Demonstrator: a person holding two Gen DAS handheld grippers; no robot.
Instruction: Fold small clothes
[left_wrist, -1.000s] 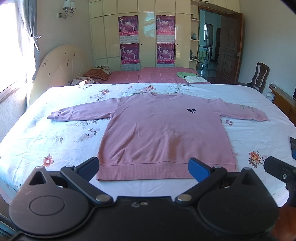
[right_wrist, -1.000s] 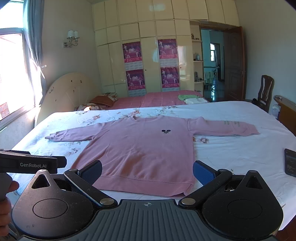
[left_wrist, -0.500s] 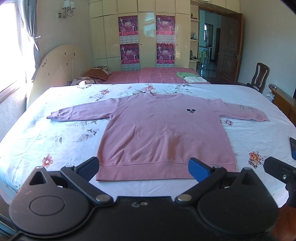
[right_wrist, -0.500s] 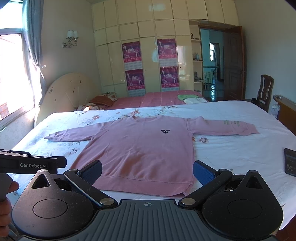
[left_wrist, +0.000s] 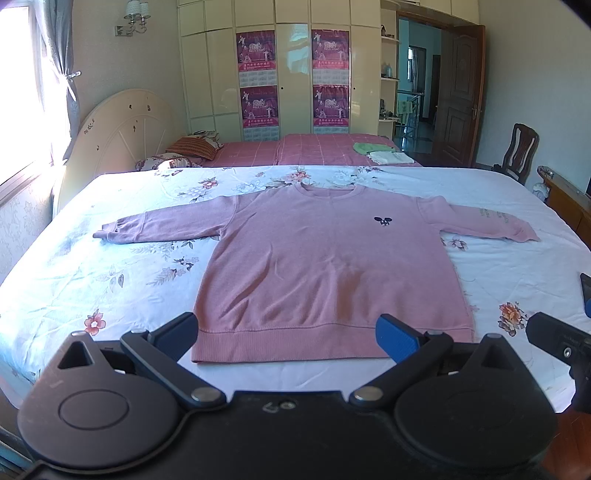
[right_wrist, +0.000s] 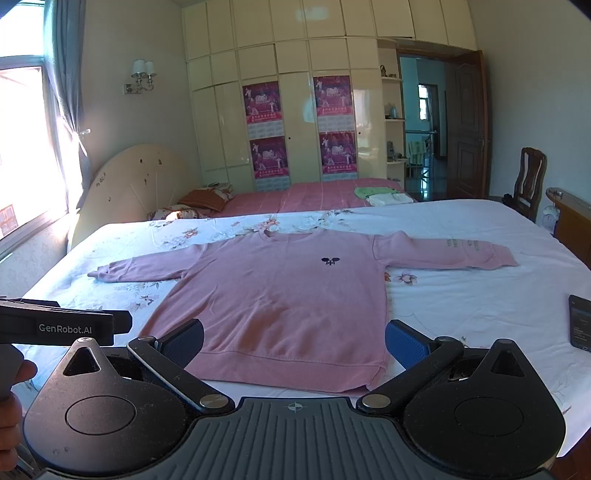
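A pink long-sleeved sweater (left_wrist: 325, 266) lies flat, front up, on the floral bedsheet (left_wrist: 92, 280), both sleeves spread out to the sides. It also shows in the right wrist view (right_wrist: 280, 295). My left gripper (left_wrist: 288, 332) is open and empty, hovering just before the sweater's bottom hem. My right gripper (right_wrist: 293, 339) is open and empty, also in front of the hem, a little right of the left one. Neither touches the cloth.
A dark phone (right_wrist: 580, 321) lies on the sheet at the right. A second bed (left_wrist: 314, 151) with folded cloths (left_wrist: 384, 155) stands behind. A curved headboard (left_wrist: 122, 136) is at the left, a wooden chair (left_wrist: 521, 151) and an open door at the right.
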